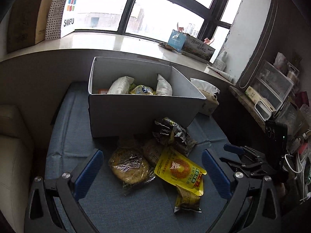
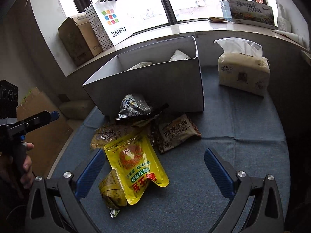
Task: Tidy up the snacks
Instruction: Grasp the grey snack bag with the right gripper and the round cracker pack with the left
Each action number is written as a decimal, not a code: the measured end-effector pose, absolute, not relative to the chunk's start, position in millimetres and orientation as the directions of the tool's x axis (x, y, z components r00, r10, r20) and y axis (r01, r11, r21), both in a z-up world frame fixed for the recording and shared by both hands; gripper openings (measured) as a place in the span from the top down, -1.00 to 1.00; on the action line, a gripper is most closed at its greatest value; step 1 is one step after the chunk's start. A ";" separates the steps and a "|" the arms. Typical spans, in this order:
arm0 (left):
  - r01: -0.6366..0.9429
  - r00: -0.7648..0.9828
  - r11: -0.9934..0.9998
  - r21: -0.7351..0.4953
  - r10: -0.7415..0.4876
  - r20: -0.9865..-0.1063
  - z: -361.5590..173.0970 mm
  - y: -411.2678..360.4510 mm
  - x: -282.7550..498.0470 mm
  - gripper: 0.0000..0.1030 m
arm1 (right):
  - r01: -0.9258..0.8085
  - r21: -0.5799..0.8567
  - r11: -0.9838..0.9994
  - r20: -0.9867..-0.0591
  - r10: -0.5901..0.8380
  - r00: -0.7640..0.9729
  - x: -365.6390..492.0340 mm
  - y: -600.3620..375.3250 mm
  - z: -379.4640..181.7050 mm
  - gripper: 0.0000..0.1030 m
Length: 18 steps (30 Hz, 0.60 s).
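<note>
your left gripper (image 1: 152, 171) sits closest, jaws spread wide, nothing between them, hovering over the blue fabric surface (image 1: 120, 209). your right gripper (image 2: 154, 169) is the same: wide open, empty, touching nothing.

the loose pile lies on the fabric just in front of the white cardboard box (image 1: 140, 112). it holds a glossy yellow stand-up pouch with a ring picture (image 1: 179, 170), a small yellow-green crinkly wrapped packet (image 1: 187, 199) touching the pouch's near end, a round flat cake in clear film (image 1: 129, 168), a black foil bag (image 1: 173, 134) against the box wall, and a brown printed snack packet (image 2: 177, 133) beside it. the box already has a few pale bags inside.

handling guess: all look light and soft. the yellow pouch is slick film, likely to slide, so pinch it at the flat sealed edge, not the belly. the round cake looks crushable, so take the wrapper's loose end and squeeze gently. the foil bag is puffy and crinkly; grab its crimped seam.

between your left jaws lie the cake and the pouch; in the right wrist view the pouch's near half and the small packet sit by the left finger. either is an easy next pick. a cream tissue pack (image 2: 244, 71) stands right of the box, apart from the snacks; leave it.
</note>
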<state>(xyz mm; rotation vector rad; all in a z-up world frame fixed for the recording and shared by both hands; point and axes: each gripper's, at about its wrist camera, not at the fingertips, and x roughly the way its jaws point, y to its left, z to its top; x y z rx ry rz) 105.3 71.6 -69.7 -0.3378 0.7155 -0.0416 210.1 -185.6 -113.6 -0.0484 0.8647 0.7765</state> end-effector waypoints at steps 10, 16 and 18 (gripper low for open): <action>-0.105 0.741 0.945 -0.310 -0.134 -0.659 -75.5 78.2 90.5 -1.00 | -0.759 0.046 0.650 -0.728 0.542 0.420 235.9 -96.1 -120.8 -1.00; -0.145 0.724 0.941 -0.307 -0.110 -0.681 -86.1 89.4 81.1 -1.00 | -0.770 -0.106 0.630 -0.764 0.444 0.469 247.7 -55.4 -142.5 -1.00; -0.153 0.713 0.941 -0.303 -0.108 -0.693 -91.5 91.7 80.8 -1.00 | -0.768 -0.111 0.631 -0.767 0.437 0.470 251.7 -53.3 -147.4 -1.00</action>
